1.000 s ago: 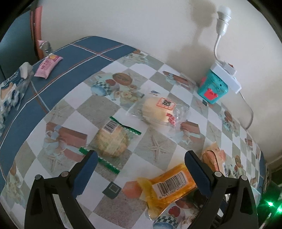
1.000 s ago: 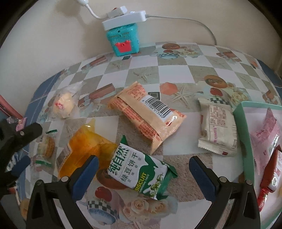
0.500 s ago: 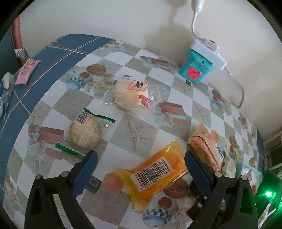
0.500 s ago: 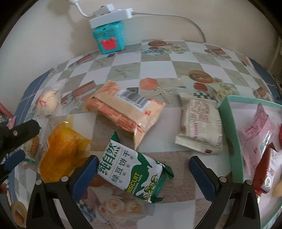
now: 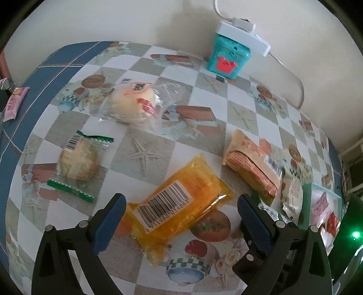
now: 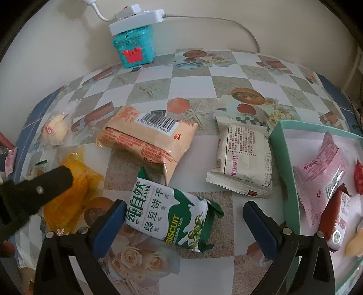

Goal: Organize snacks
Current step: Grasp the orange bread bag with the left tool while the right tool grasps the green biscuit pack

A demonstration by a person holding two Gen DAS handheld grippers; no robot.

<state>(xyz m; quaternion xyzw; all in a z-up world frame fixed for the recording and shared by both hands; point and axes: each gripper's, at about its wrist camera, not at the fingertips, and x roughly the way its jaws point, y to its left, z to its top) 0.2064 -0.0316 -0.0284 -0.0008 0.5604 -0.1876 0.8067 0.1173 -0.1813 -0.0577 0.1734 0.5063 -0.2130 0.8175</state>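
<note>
The left tool (image 5: 181, 217) is hanging over the surface (image 5: 204, 90) with its two blue fingers (image 5: 109, 220) wide apart and nothing between them being squeezed. The orange snack bag (image 5: 179, 204) is lying flat right between those fingers, with its barcode facing up. The right tool (image 6: 183, 224) is also spread wide and holding nothing. The green and white biscuit pack (image 6: 172, 215) is lying between its fingers, just beside the near-left one.

Just past the biscuit pack, a tan cracker pack (image 6: 147, 140) is lying with its barcode up. One corner of it is almost touching the biscuit pack. To the right of the biscuit pack, a cream packet (image 6: 245, 163) is resting against the wall of the green tray (image 6: 283, 163). A pink packet (image 6: 322, 172) and a red one (image 6: 333, 217) are lying inside the tray.

To the left of the orange snack bag, a round cookie in a clear wrapper (image 5: 77, 163) is lying apart from it. Farther back, a pale bun in a clear bag (image 5: 136, 104) is sitting. At the far edge by the wall, a teal box (image 6: 133, 47) is standing with a white power strip (image 6: 136, 21) on top.
</note>
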